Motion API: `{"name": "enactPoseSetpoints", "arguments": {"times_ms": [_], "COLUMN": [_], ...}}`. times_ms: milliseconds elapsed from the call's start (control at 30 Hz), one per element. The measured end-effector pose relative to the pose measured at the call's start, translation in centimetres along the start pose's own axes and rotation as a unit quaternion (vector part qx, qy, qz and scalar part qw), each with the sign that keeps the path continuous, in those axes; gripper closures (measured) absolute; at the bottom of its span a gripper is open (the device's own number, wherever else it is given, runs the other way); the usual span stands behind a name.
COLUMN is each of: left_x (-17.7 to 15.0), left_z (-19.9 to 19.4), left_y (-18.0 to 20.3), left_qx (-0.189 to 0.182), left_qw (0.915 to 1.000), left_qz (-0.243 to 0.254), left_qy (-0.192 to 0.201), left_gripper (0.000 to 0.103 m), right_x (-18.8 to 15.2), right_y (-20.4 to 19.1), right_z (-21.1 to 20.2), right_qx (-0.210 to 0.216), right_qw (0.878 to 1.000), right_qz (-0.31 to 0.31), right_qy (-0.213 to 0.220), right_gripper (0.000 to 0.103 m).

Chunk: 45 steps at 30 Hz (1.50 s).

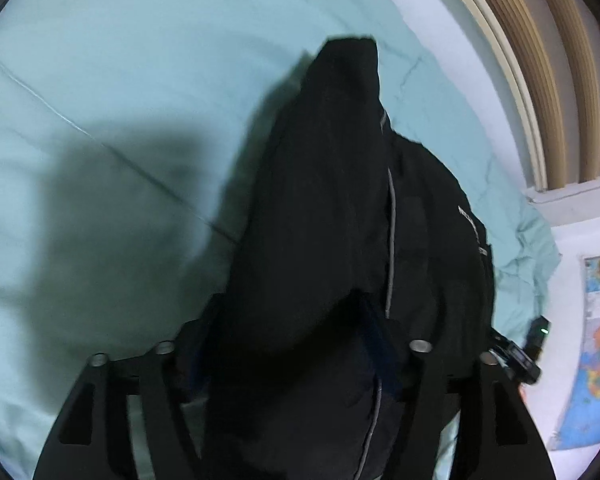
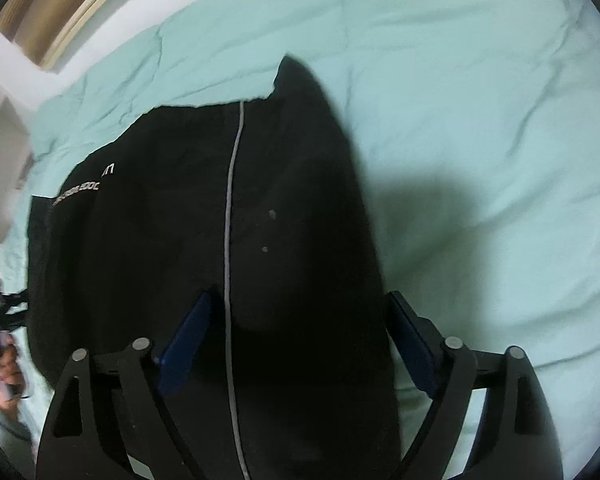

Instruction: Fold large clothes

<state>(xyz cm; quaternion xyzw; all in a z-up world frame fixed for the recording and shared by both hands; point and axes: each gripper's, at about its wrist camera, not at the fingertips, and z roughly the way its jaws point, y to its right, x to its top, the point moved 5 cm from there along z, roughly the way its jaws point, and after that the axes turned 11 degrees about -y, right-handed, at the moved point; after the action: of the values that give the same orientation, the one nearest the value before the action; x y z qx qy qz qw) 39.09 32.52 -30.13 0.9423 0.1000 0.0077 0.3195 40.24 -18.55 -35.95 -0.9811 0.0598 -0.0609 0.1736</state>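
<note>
A large black garment (image 1: pixel 332 208) with a thin grey stripe and white lettering lies bunched on a mint-green bed sheet (image 1: pixel 120 80). My left gripper (image 1: pixel 296 344) is shut on a thick fold of it, the cloth filling the space between the fingers. In the right wrist view the same garment (image 2: pixel 204 208) spreads flatter, with a raised fold running forward. My right gripper (image 2: pixel 300 320) stands wide around the cloth, its blue pads (image 2: pixel 184 340) apart, the fabric draped loosely between the jaws.
The green sheet (image 2: pixel 480 100) covers the bed on all sides. A wooden slatted headboard (image 1: pixel 540 60) and white wall stand at the bed's edge. A coloured map (image 1: pixel 596 360) hangs at the right. The other gripper (image 1: pixel 524 356) shows beside the garment.
</note>
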Motion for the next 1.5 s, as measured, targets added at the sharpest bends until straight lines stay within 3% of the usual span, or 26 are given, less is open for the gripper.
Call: {"name": "enactPoseSetpoints", "arguments": {"times_ms": [167,300,500,567,600,633,667,733,800,833,933,1000,1167,1300,1500], "left_x": [0.8,1.2,1.5,1.5,1.4,1.2,1.0,0.2,-0.6,-1.2,-3.0,-4.4,-9.2,-13.4,-19.9], "left_z": [1.4,2.0,3.2,3.3,3.2,2.9,2.6,1.7,0.5,-0.4,-3.7,-5.7,-10.1,-12.5,-11.6], "left_y": [-0.1,0.2,-0.3,0.0,0.3,1.1,2.0,4.1,5.9,6.9,9.9,12.5,17.7,18.8,17.7], "left_qx": [-0.019,-0.023,-0.042,-0.041,-0.033,-0.025,-0.031,0.008,0.024,0.01,-0.055,-0.072,-0.083,-0.099,-0.096], "left_qw": [0.9997,0.9996,0.9983,0.9984,0.9989,0.9996,0.9995,0.9988,0.9965,0.9957,0.9897,0.9841,0.9705,0.9625,0.9643], "left_qz": [-0.015,-0.012,-0.037,-0.036,-0.03,-0.015,0.002,0.038,0.061,0.065,0.09,0.12,0.185,0.214,0.222], "left_qy": [-0.007,-0.006,-0.017,-0.014,-0.009,0.002,0.009,0.031,0.052,0.065,0.096,0.109,0.13,0.134,0.107], "left_gripper": [0.025,0.024,0.02,0.02,0.023,0.043,0.056,0.068,0.073,0.075,0.079,0.081,0.082,0.082,0.082], "right_x": [1.1,1.7,2.4,2.4,2.3,2.2,1.9,1.5,0.7,0.4,-1.5,-3.1,-8.7,-13.9,-20.5], "right_y": [-0.1,-1.5,-0.4,-0.4,-0.6,-0.8,-1.1,-2.0,-3.0,-3.5,-5.8,-7.4,-10.0,-10.0,-7.3], "right_z": [3.0,4.6,6.4,6.4,6.2,6.0,5.5,4.4,2.8,2.1,-1.4,-3.7,-10.4,-15.1,-18.7], "right_qx": [0.051,0.065,0.148,0.155,0.155,0.156,0.156,0.145,0.13,0.128,0.122,0.115,0.076,0.063,0.035], "right_qw": [0.998,0.996,0.987,0.985,0.986,0.986,0.987,0.989,0.991,0.991,0.991,0.99,0.988,0.988,0.991], "right_qz": [0.001,-0.024,0.02,0.027,0.024,0.018,0.01,-0.009,-0.029,-0.034,-0.06,-0.08,-0.11,-0.101,-0.085], "right_qy": [-0.042,-0.058,-0.067,-0.064,-0.061,-0.056,-0.05,-0.034,-0.017,-0.012,0.017,0.033,0.075,0.095,0.093], "right_gripper": [0.003,0.0,0.004,0.008,0.014,0.022,0.029,0.05,0.058,0.061,0.065,0.066,0.066,0.066,0.066]}}
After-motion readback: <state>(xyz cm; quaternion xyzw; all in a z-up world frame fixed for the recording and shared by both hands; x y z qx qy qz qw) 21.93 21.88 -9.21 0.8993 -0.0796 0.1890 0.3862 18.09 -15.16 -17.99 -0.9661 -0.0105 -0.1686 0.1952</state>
